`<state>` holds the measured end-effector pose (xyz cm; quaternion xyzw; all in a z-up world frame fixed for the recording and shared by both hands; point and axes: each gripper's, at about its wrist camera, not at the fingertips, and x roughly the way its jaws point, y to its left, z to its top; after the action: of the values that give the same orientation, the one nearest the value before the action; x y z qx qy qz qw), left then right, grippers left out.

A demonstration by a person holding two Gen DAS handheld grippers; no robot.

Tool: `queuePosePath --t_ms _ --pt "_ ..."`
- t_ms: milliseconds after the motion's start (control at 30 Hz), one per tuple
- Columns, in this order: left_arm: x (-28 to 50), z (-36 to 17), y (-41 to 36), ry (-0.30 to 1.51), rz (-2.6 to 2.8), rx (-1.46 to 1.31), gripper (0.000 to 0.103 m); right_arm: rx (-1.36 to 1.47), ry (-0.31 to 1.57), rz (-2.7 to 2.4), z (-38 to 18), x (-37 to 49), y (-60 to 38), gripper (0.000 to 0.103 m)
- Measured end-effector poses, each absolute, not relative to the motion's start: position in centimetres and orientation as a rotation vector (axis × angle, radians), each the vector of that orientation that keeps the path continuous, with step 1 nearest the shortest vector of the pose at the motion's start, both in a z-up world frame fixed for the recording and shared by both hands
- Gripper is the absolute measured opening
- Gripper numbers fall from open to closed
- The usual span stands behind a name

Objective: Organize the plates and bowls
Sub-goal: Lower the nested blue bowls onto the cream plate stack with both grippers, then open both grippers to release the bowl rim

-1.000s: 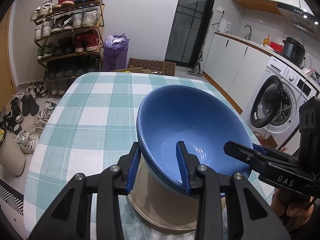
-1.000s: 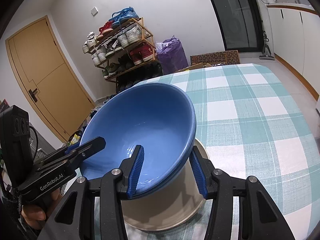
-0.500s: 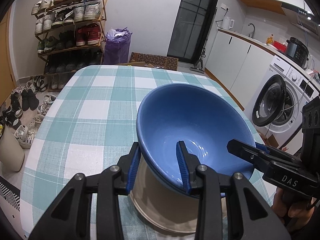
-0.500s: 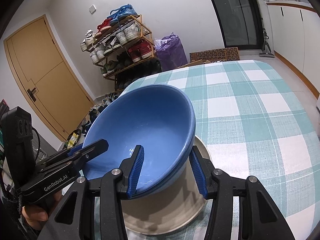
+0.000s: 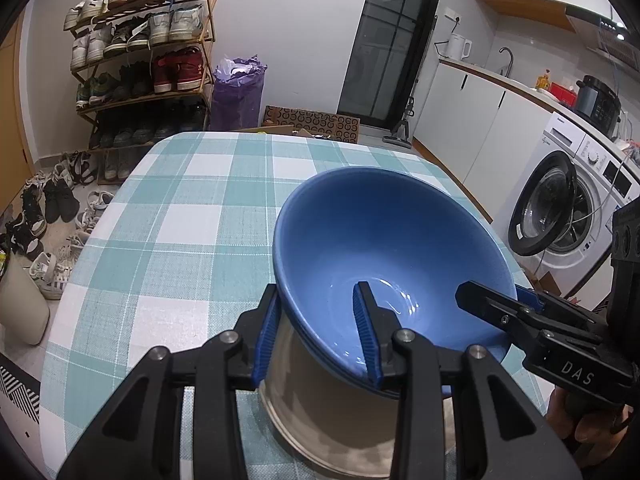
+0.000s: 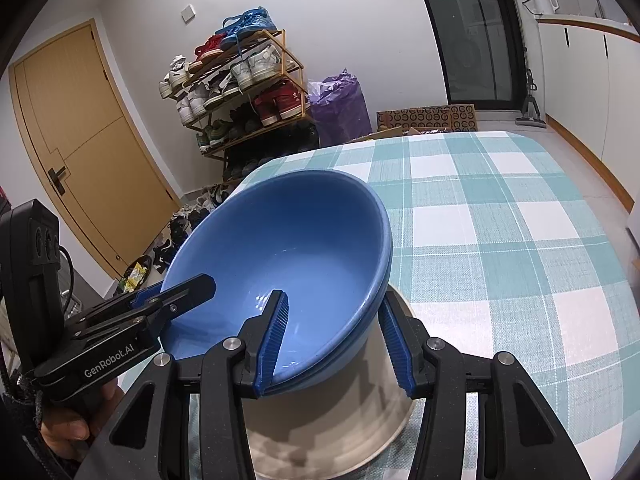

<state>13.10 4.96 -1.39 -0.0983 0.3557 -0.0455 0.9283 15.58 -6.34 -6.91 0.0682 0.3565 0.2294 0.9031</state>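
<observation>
Black right gripper (image 5: 516,312) reads "DAS", left gripper (image 6: 160,300) "GenRobot.AI".

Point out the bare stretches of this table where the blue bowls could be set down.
Both grippers, left gripper and right gripper, grip the stacked blue bowls over a beige plate at the near edge: crowded there. Bare checked tablecloth runs from the bowls to the far edge by the shoe rack, and right of the bowls in the right view.
</observation>
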Motion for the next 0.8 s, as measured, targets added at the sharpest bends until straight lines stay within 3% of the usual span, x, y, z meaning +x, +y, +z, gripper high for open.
queuePosePath --t_ms 633,800 --pt "12.7 -1.3 5.1 0.730 -0.090 -0.176 0.042 0.134 0.723 0.504 -6.8 15.4 -6.7 0.051" --pt "11.8 -0.3 5.2 0.699 -0.067 -0.131 0.059 0.142 0.717 0.505 -6.6 15.5 -8.1 0.058"
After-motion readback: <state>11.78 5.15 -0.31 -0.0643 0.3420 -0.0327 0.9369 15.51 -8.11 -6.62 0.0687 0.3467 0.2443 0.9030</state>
